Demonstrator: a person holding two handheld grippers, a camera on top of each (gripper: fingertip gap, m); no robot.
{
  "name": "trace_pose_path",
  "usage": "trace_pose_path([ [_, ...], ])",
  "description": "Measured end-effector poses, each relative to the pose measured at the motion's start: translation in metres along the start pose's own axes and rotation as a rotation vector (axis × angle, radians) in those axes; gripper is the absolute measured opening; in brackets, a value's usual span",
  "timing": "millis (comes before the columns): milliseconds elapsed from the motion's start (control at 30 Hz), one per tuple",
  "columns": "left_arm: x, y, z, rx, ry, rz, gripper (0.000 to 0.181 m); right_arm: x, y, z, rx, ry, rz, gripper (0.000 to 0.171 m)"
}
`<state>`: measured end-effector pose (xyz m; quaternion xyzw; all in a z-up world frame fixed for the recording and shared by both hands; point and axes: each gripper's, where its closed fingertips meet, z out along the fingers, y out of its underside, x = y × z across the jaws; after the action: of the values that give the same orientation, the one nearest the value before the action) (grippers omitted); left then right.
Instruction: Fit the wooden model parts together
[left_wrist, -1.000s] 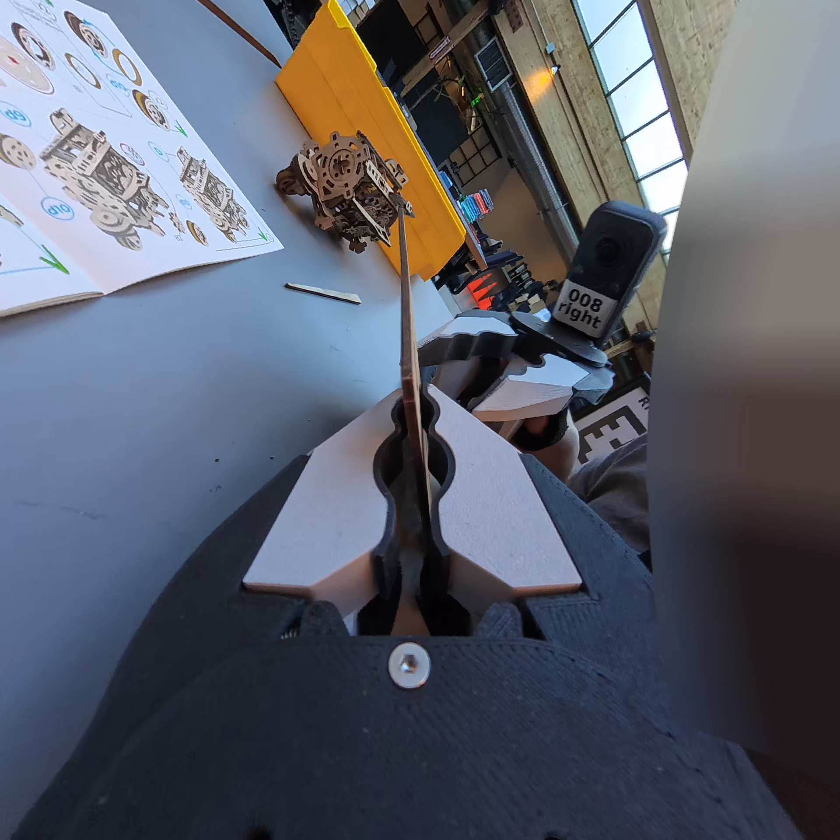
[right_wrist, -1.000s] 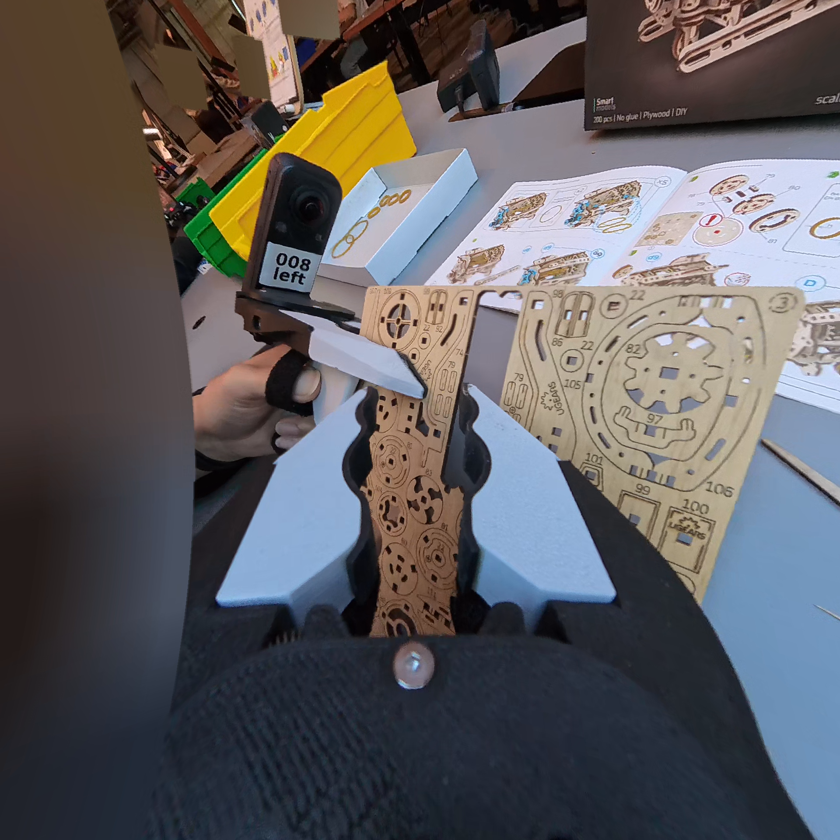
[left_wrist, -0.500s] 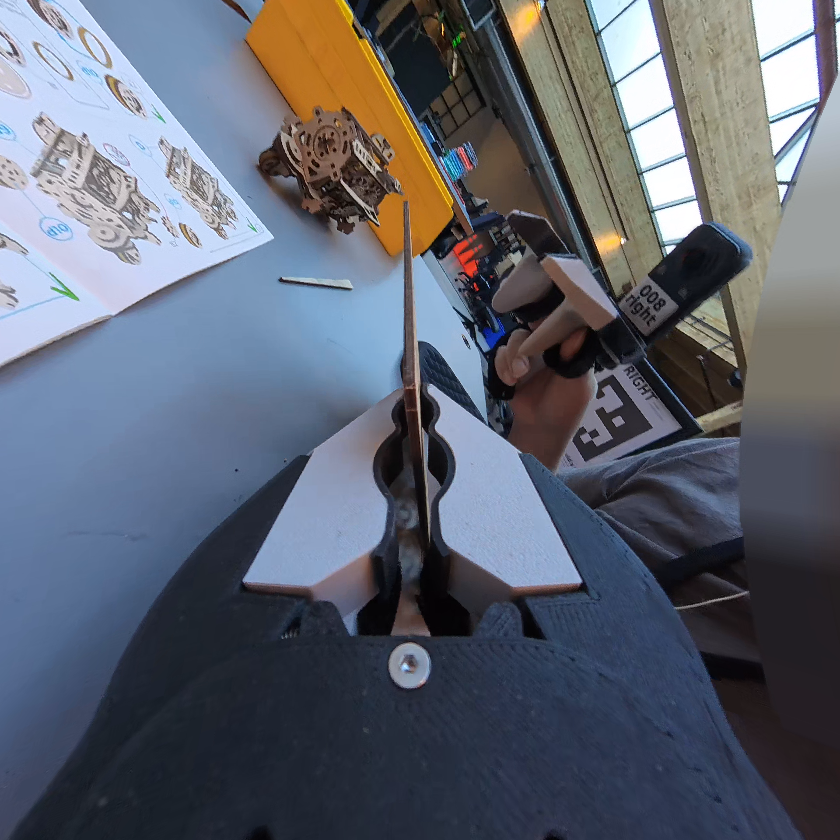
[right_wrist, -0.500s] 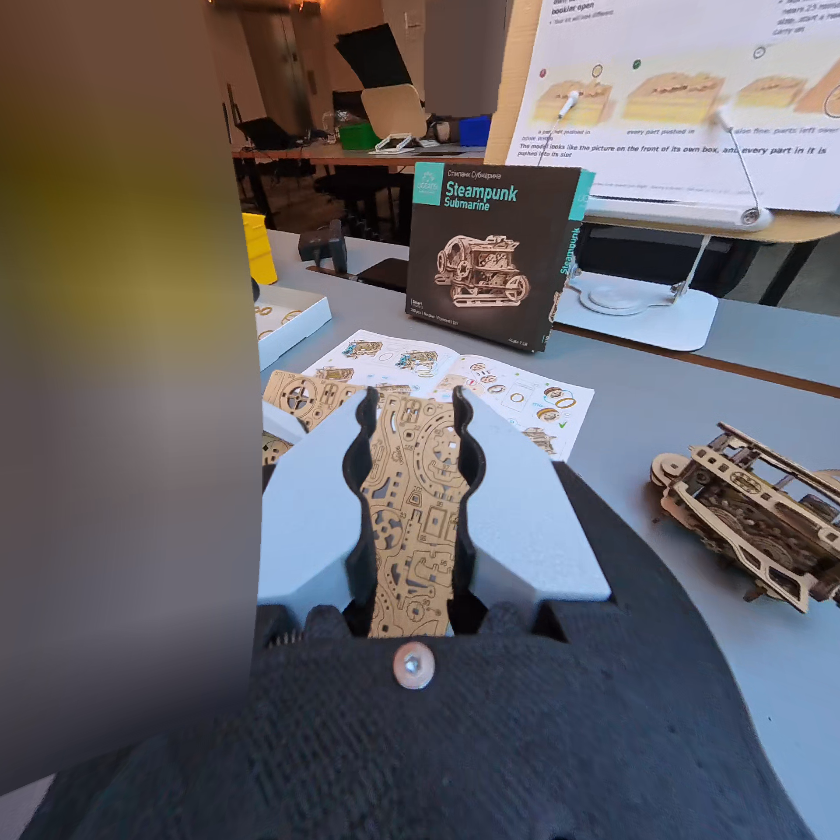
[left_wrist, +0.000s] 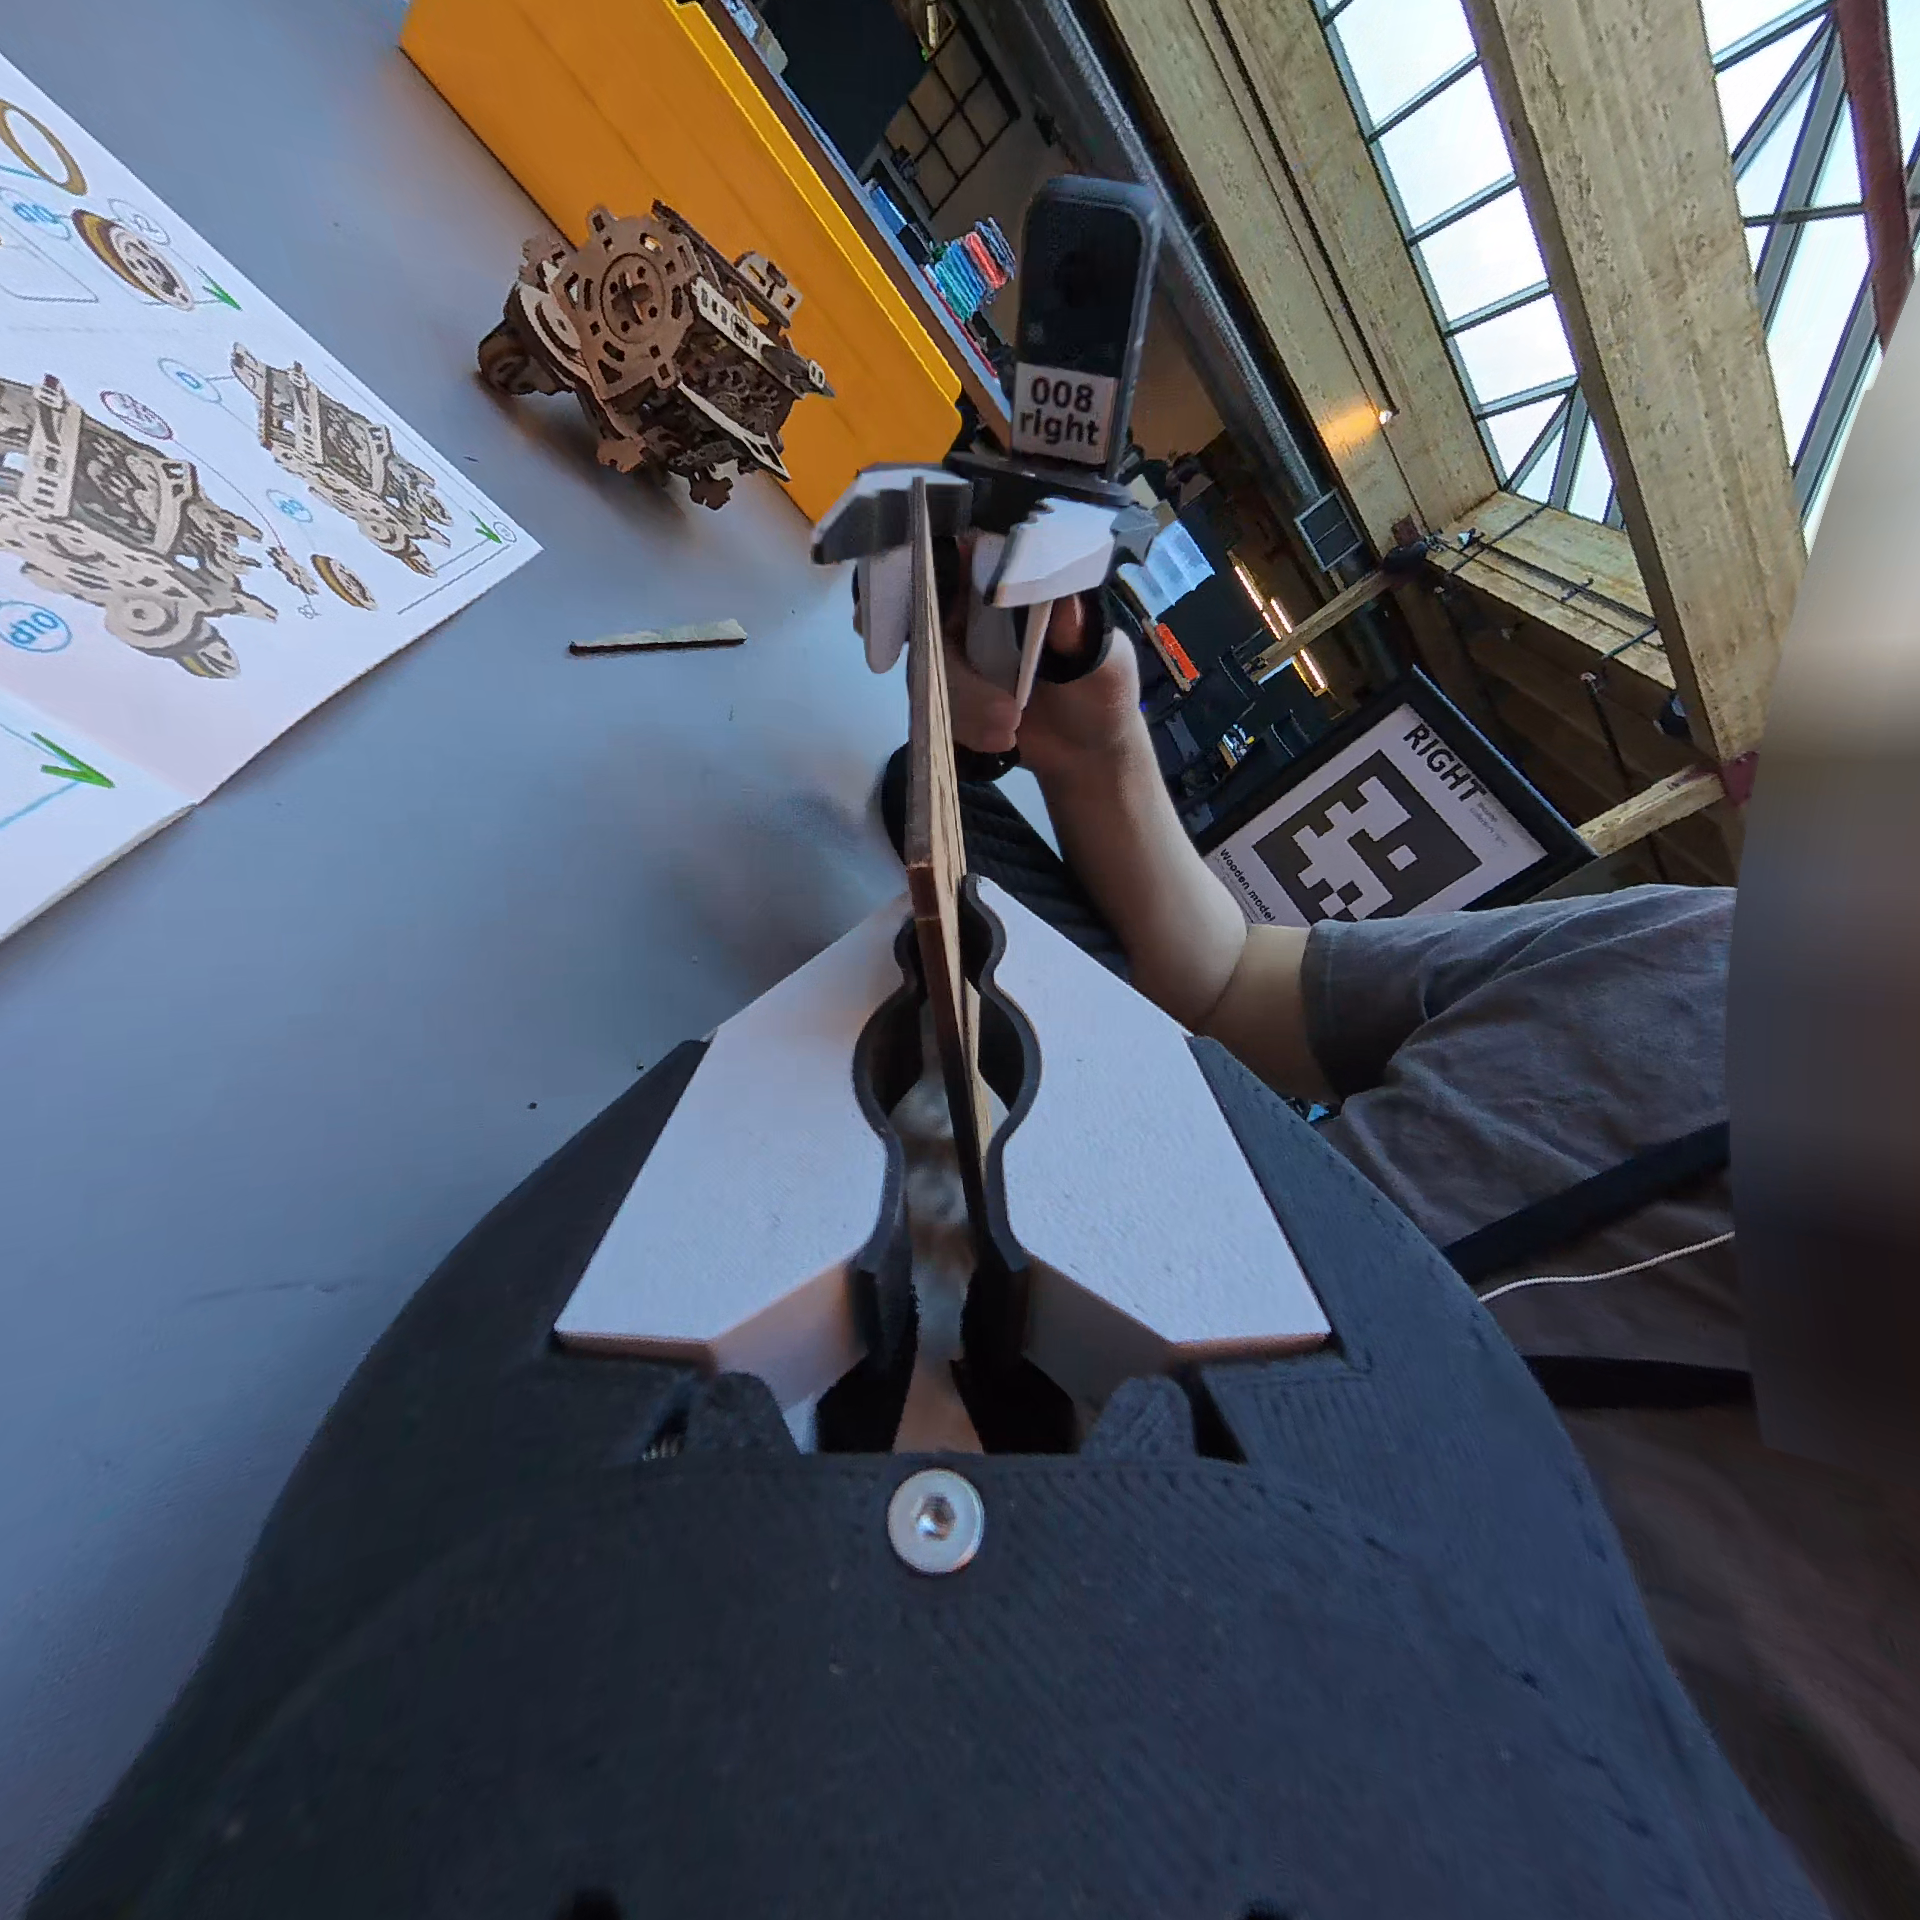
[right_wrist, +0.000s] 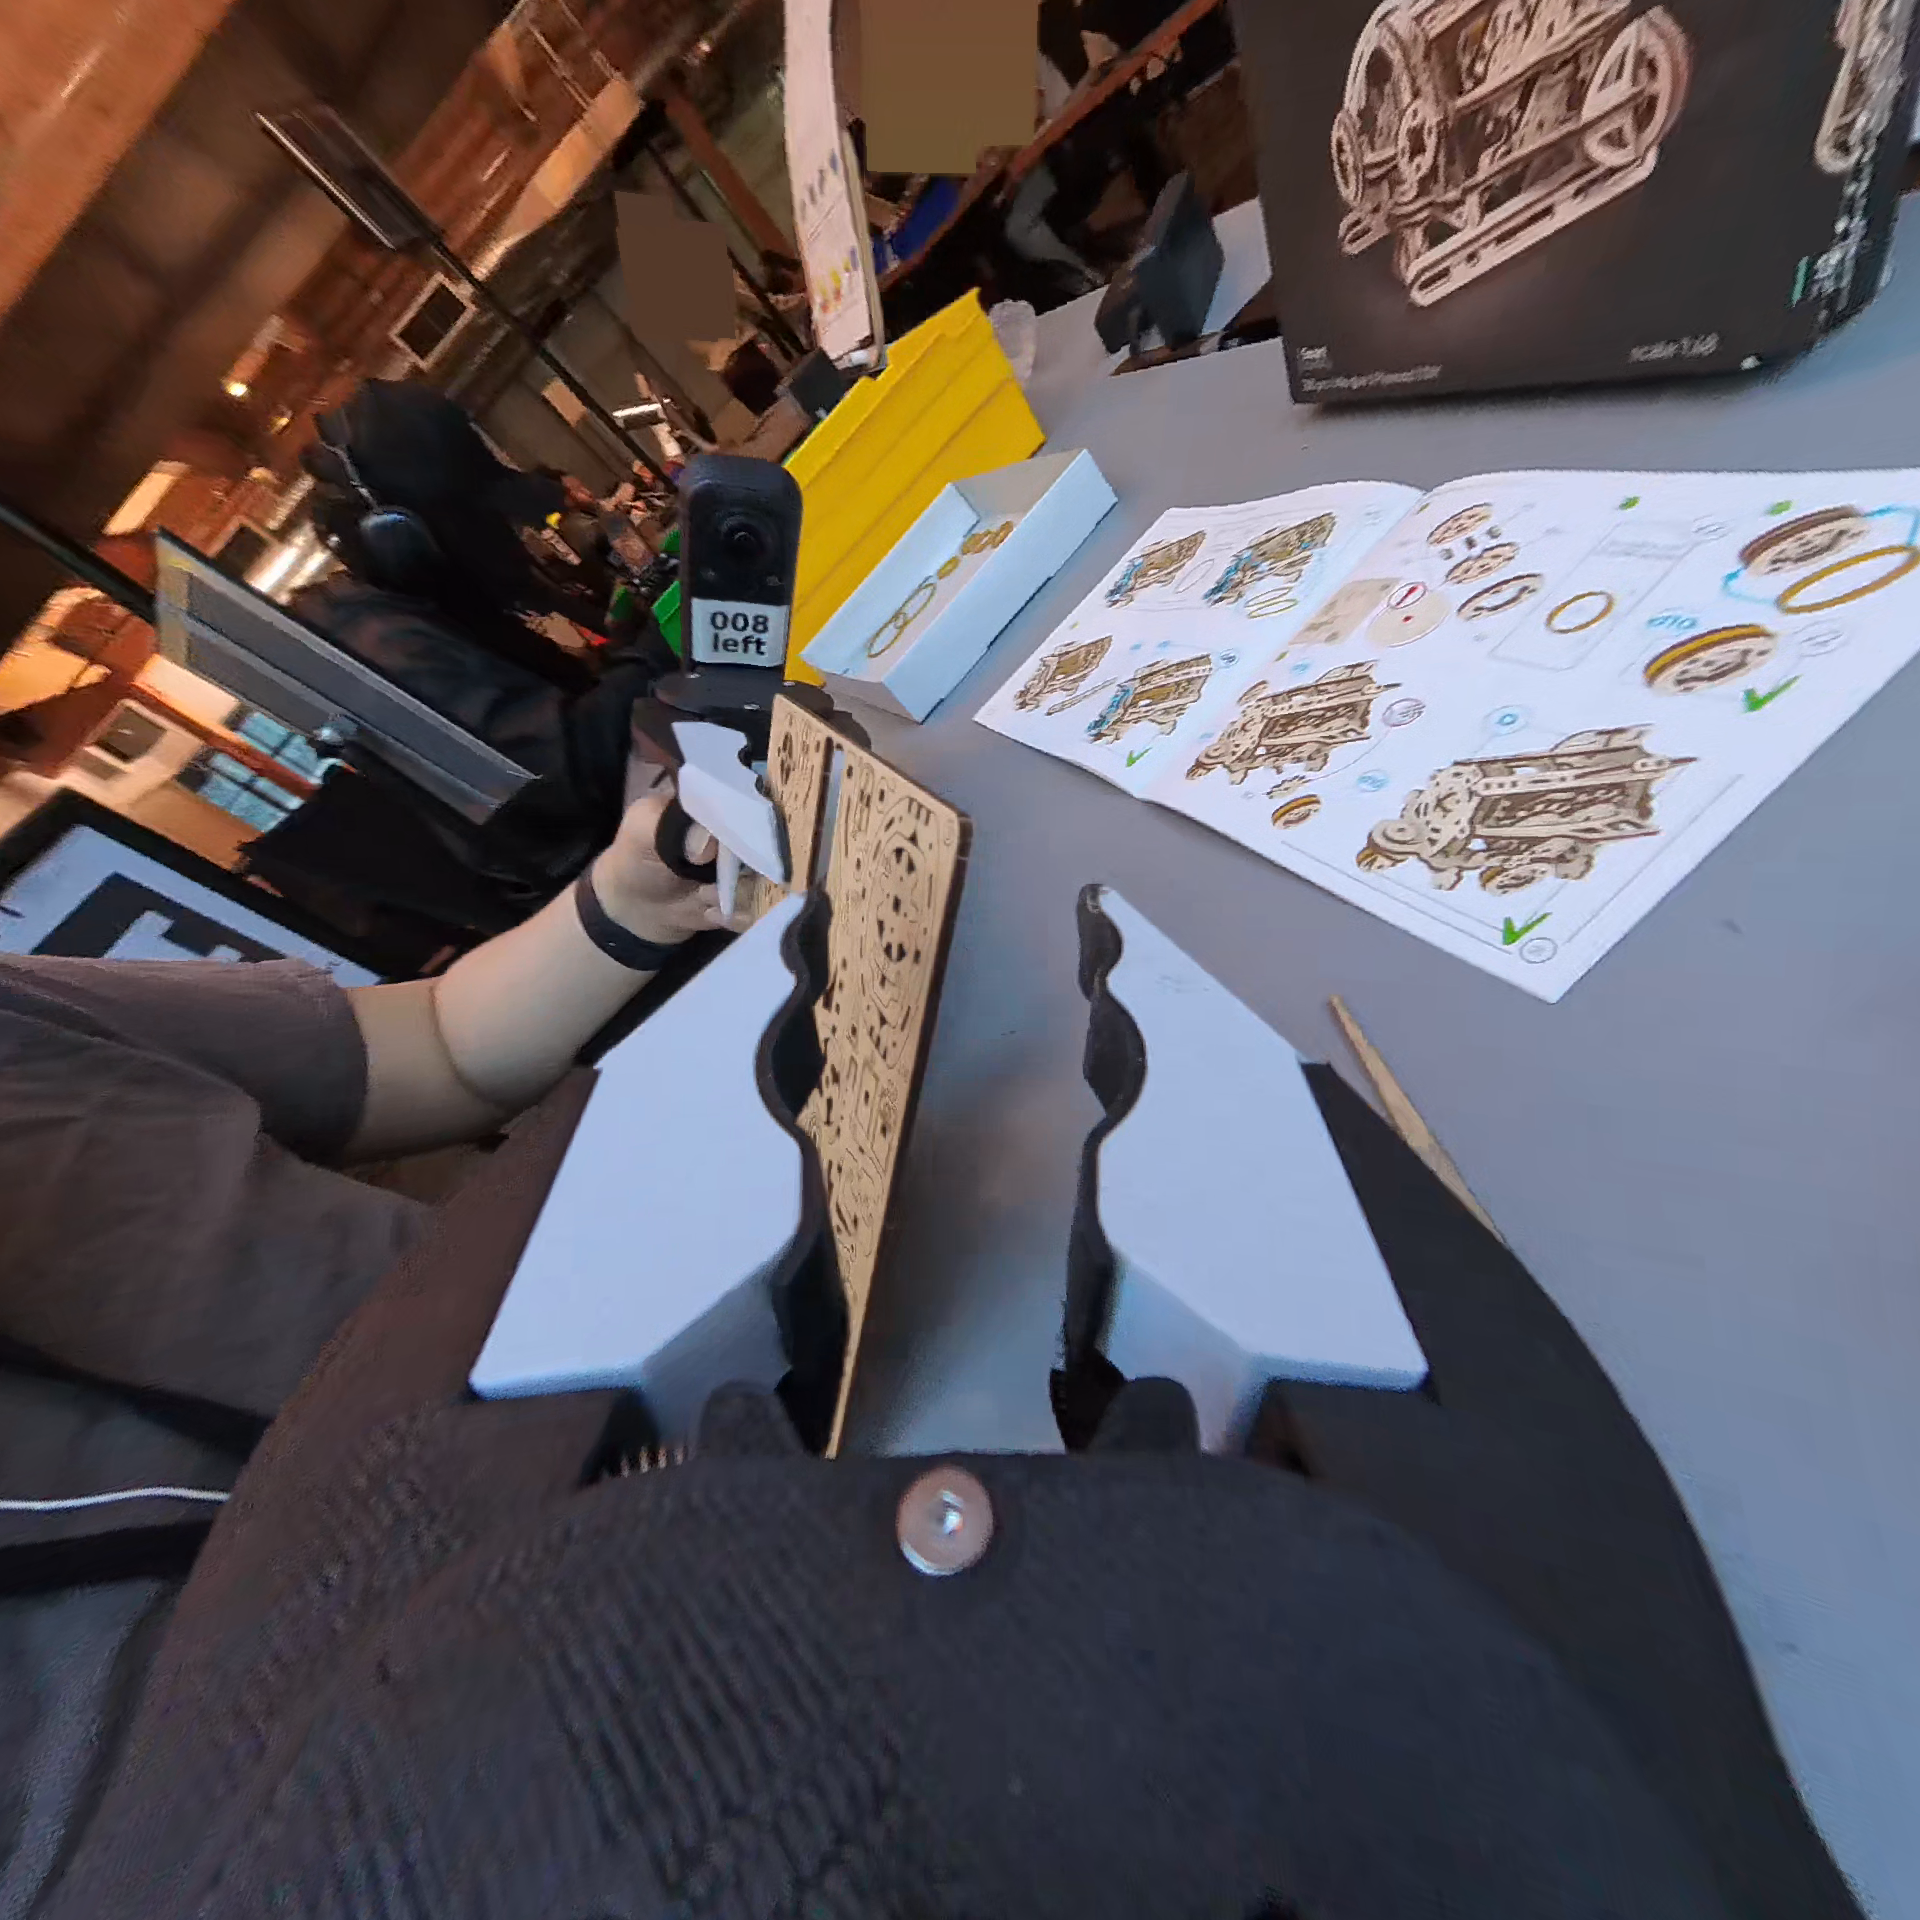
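My left gripper (left_wrist: 940, 904) is shut on a thin plywood parts sheet (left_wrist: 930, 727), seen edge-on and held upright above the grey table (left_wrist: 364, 1039). My right gripper (right_wrist: 945, 909) is open, jaws wide apart. The sheet's (right_wrist: 883, 987) far end stands between them, against the left finger's inner pad and clear of the right one. In the right wrist view the left gripper (right_wrist: 774, 821) grips the sheet's other end. In the left wrist view the right gripper (left_wrist: 961, 561) straddles the sheet's tip. A partly built wooden model (left_wrist: 655, 353) sits on the table beyond.
An open instruction booklet (right_wrist: 1455, 675) lies on the table. A yellow bin (right_wrist: 914, 436), a white box with rings (right_wrist: 966, 582) and the dark model box (right_wrist: 1558, 177) stand behind. A loose wooden strip (left_wrist: 660, 636) lies near the model. A person's forearms are at the table's edge. The grippers' ends are close to 10 centimetres from one another.
My right gripper swung away toward the model box, then came back and now stands open around the sheet's end. My left gripper kept its hold on the sheet.
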<state>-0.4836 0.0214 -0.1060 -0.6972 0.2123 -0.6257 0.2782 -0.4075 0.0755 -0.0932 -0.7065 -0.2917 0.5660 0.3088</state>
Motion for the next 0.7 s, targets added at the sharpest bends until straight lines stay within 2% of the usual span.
trace_pose_path([
  [67,-0.001,0.0,-0.001,0.004,0.005,-0.012,0.001,-0.001,0.007,0.0,-0.017,-0.068,0.062,0.034],
  [133,0.0,-0.001,-0.002,0.008,0.022,-0.027,0.001,-0.006,0.007,-0.001,0.001,-0.149,0.117,0.031],
  [333,0.0,0.0,-0.001,0.0,0.032,-0.033,0.001,-0.012,0.023,0.008,-0.06,-0.206,0.168,0.026],
  [400,0.0,0.0,-0.001,0.002,0.032,-0.034,0.001,-0.019,0.027,0.009,-0.091,-0.243,0.152,0.003],
  [700,0.003,-0.004,-0.003,0.032,0.07,-0.088,0.011,-0.02,0.023,0.004,-0.054,-0.251,0.196,0.001],
])
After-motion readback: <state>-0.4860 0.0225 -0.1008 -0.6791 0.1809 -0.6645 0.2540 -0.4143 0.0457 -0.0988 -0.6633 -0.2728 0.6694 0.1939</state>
